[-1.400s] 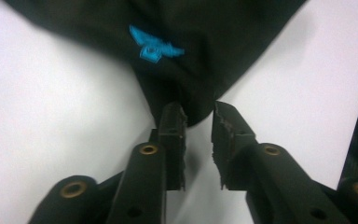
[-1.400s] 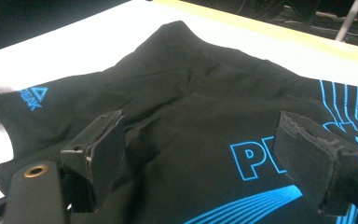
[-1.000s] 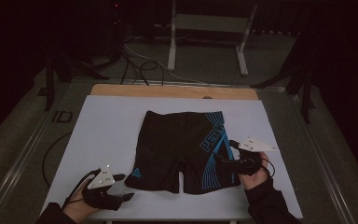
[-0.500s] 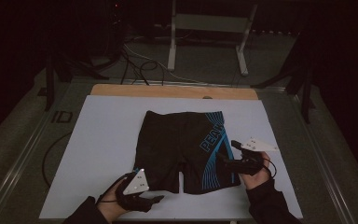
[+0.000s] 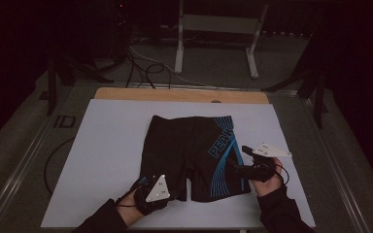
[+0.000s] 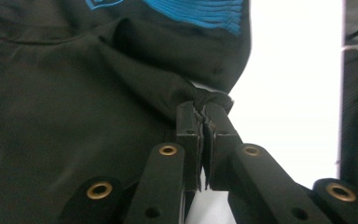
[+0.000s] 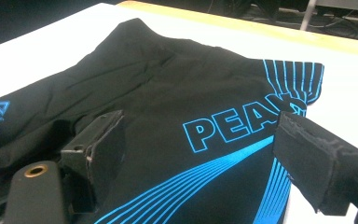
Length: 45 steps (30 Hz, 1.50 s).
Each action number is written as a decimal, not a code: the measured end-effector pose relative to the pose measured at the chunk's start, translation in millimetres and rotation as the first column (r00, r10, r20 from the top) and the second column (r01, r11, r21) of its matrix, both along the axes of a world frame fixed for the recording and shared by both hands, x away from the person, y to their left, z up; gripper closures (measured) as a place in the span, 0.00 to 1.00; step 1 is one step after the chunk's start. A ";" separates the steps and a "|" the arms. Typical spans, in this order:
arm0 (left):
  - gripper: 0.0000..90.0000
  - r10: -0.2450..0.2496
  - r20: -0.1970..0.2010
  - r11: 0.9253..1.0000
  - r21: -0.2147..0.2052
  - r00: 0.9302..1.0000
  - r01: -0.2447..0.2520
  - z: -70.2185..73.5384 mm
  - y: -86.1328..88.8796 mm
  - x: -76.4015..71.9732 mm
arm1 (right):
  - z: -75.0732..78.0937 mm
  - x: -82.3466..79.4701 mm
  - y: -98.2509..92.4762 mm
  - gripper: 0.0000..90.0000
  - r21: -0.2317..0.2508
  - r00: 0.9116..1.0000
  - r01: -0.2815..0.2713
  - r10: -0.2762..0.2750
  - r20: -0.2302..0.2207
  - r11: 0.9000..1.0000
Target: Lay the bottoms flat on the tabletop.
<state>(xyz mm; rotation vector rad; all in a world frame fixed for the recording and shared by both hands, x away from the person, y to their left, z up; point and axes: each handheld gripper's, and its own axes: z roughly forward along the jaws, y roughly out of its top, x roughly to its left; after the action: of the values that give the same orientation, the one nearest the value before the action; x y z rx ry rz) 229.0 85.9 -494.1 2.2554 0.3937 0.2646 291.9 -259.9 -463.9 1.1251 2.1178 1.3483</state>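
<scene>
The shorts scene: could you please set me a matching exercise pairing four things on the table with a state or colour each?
Things:
1. left gripper
2. right gripper
3. shorts
4. mat

States or colours:
A. white, covering the table
B. black with blue lettering, lying flat
C. jaws just closed, pinching a fold at the hem of the shorts
D. jaws wide apart over the striped leg, gripping nothing

Pairs: 1-C, 2-D, 3-B, 4-A
</scene>
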 end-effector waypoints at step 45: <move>0.06 -0.159 -0.129 0.963 -0.241 0.979 0.125 15.9 -5.3 18.2 | 1.0 -1.8 0.1 0.19 0.004 1.000 -0.016 0.016 0.015 1.000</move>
<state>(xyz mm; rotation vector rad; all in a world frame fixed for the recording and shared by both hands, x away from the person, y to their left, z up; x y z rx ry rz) 247.2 80.7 -478.2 2.0663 0.3194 -0.0237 290.0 -259.8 -462.9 1.0989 2.1182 1.3647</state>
